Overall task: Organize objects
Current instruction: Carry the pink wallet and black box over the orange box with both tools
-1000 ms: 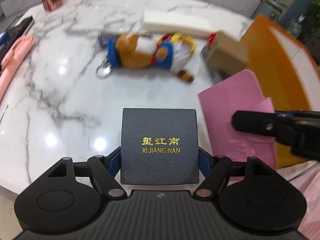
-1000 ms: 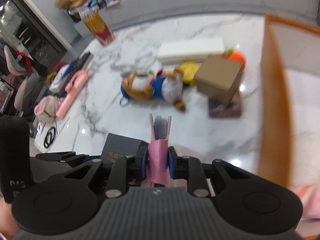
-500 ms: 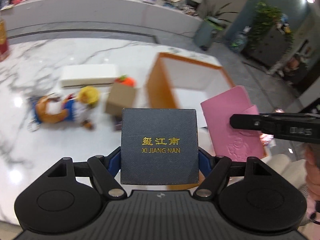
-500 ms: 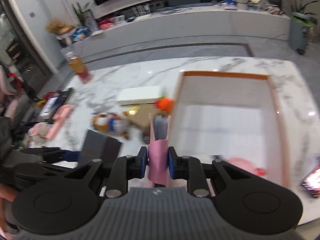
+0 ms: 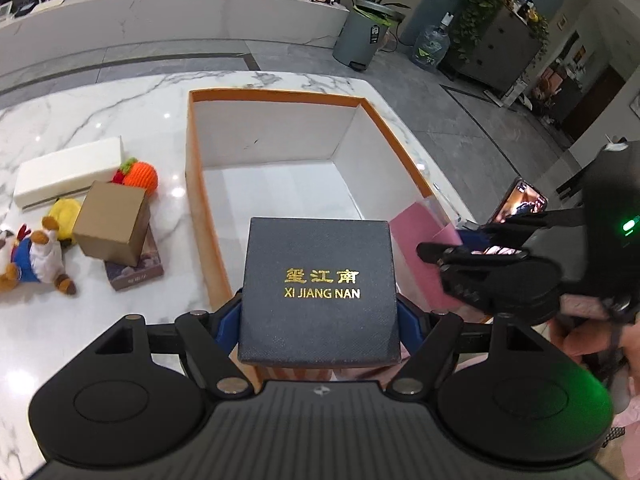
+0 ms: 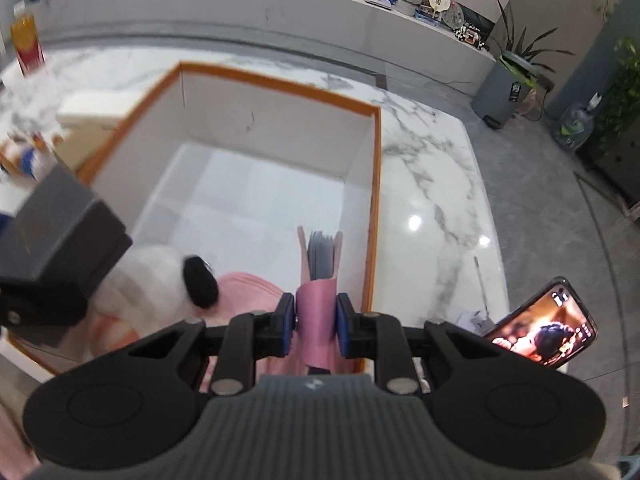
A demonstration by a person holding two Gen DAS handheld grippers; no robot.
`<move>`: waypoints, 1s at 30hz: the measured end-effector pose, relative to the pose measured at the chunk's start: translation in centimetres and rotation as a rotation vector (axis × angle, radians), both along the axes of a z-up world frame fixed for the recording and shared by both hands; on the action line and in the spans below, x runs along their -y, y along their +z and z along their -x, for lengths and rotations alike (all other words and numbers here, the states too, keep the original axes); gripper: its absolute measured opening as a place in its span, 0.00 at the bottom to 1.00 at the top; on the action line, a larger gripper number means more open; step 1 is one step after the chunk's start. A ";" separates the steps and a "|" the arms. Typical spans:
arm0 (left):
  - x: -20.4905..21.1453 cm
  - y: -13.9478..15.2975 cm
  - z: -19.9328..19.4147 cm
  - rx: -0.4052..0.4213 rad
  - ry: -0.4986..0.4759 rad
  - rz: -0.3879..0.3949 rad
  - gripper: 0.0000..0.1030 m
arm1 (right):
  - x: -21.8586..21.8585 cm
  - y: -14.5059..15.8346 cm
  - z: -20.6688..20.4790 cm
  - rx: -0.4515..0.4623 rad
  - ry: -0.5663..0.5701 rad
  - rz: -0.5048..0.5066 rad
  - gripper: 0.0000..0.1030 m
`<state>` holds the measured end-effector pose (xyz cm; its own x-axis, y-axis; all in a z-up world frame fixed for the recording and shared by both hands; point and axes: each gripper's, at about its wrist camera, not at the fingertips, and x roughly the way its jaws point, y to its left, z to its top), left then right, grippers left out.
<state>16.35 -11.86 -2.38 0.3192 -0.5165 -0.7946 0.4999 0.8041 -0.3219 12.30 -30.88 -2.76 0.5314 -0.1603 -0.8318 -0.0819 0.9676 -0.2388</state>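
Phone (image 6: 541, 328): you'll see it propped at the marble table's (image 6: 432, 184) right edge, screen lit.
Bin (image 5: 362, 36): grey, on the floor past your table, a plant in it.
Water jug (image 5: 431, 46): beside that bin.
Cabinet (image 5: 500, 48): grey, greenery on top.

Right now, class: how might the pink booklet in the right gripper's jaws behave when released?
The pink booklet is held upright by its spine, covers splayed, so it will probably flop flat. It looks thin and light, and its soft cover seems unlikely to slide.
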 end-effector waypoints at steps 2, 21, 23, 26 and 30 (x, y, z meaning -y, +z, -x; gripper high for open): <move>0.1 0.0 0.2 0.009 -0.008 -0.013 0.85 | -0.1 -0.9 -0.2 -0.019 -0.001 0.014 0.22; -1.0 -0.6 -0.6 -0.003 -0.015 0.021 0.85 | 0.2 -2.0 -1.1 -0.110 -0.038 -0.154 0.22; -1.1 -0.6 -0.7 -0.003 -0.017 0.023 0.85 | 0.3 -1.8 -1.0 -0.111 -0.057 -0.122 0.22; -0.9 -0.6 -0.7 0.002 -0.016 0.022 0.85 | 0.5 -2.2 -1.2 -0.147 -0.081 -0.105 0.22; -0.8 -0.7 -0.8 0.003 -0.018 0.023 0.85 | 0.0 -2.6 -1.5 -0.159 -0.079 -0.061 0.22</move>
<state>17.16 -11.02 -3.11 0.3124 -0.5404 -0.7812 0.5153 0.7873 -0.3386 13.78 -30.85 -5.32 0.3802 -0.1435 -0.9137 -0.0367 0.9848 -0.1699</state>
